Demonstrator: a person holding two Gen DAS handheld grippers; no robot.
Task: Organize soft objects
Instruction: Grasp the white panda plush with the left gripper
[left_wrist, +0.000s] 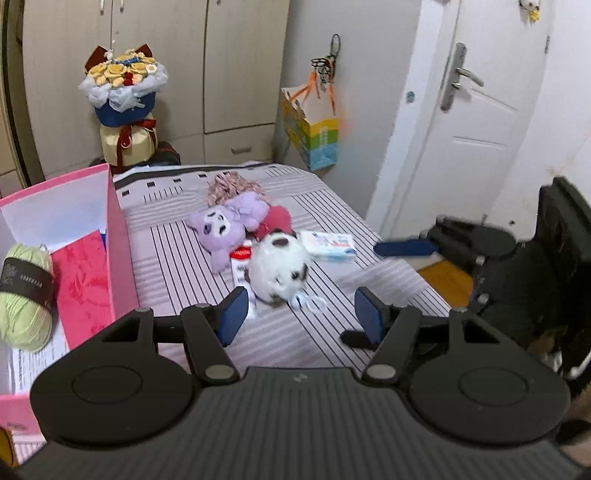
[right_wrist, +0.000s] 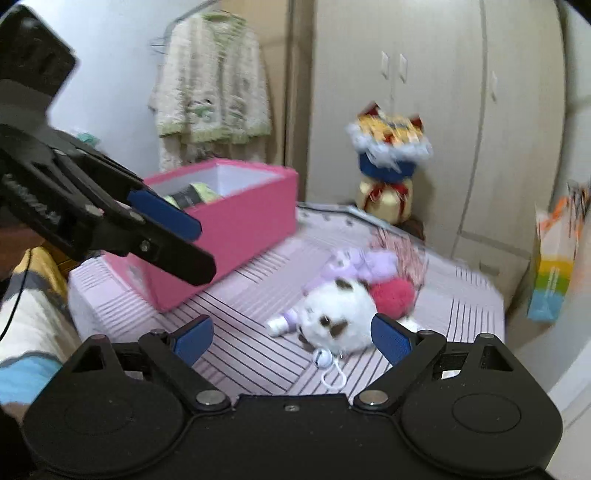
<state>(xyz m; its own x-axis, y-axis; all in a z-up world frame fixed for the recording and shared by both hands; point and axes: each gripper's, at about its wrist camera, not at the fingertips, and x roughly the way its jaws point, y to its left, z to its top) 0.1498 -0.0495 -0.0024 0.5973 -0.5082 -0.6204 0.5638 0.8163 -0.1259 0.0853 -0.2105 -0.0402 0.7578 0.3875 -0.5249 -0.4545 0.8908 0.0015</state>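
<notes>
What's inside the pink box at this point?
The pink box holds a green yarn ball with a dark label, a red patterned sheet leaning against its wall, and printed paper on the floor. Whatever lies beneath the yarn is hidden.

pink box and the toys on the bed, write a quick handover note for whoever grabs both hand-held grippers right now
Left hand-held gripper: open, empty, above the striped bed just short of the white plush toy.
Right hand-held gripper: open, empty, aimed at the same toy from the other side.
Done: green yarn ball is already in the pink box.
Left on the bed: white plush toy, purple plush toy, red pompom, patterned cloth, tissue pack and a small tube beside the white toy.
Next, probably: grasp the white toy and move it into the box.
</notes>
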